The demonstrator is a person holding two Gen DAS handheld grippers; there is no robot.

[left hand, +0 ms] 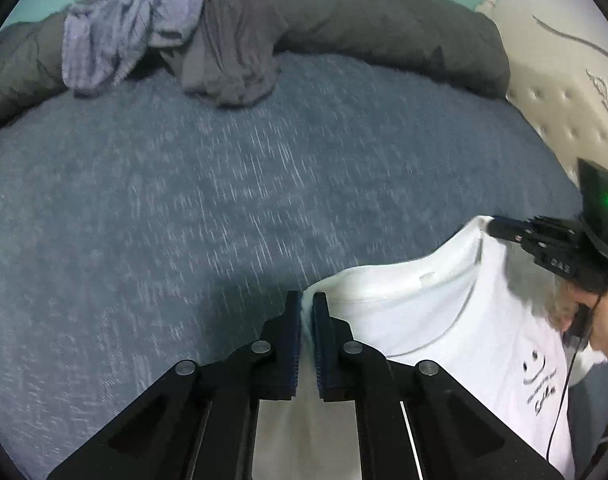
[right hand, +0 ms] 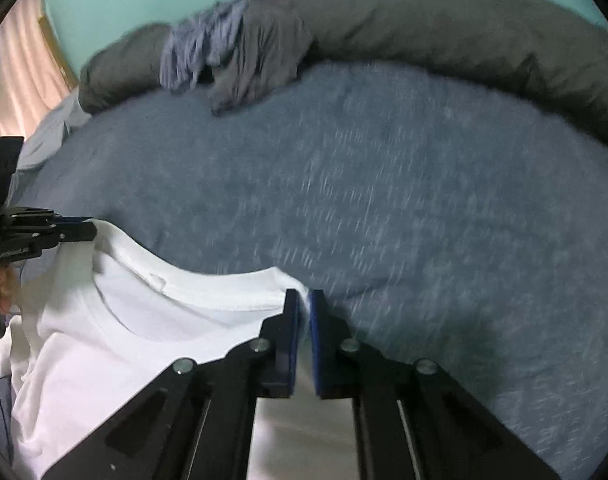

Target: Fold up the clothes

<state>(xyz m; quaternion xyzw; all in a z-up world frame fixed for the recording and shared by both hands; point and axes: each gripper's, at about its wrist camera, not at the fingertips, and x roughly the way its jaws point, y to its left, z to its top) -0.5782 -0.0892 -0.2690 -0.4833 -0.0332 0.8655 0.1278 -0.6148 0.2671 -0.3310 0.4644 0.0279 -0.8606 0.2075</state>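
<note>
A white T-shirt with small dark print hangs between my two grippers above the blue bed, collar up. My left gripper is shut on one shoulder of it. My right gripper is shut on the other shoulder; the T-shirt spreads to its left. In the left wrist view the right gripper pinches the far shoulder at the right. In the right wrist view the left gripper pinches the far shoulder at the left.
The blue bedspread fills the middle. A crumpled lilac garment and a grey garment lie at the far side on a rolled dark-grey duvet. A cream tufted headboard stands at the right.
</note>
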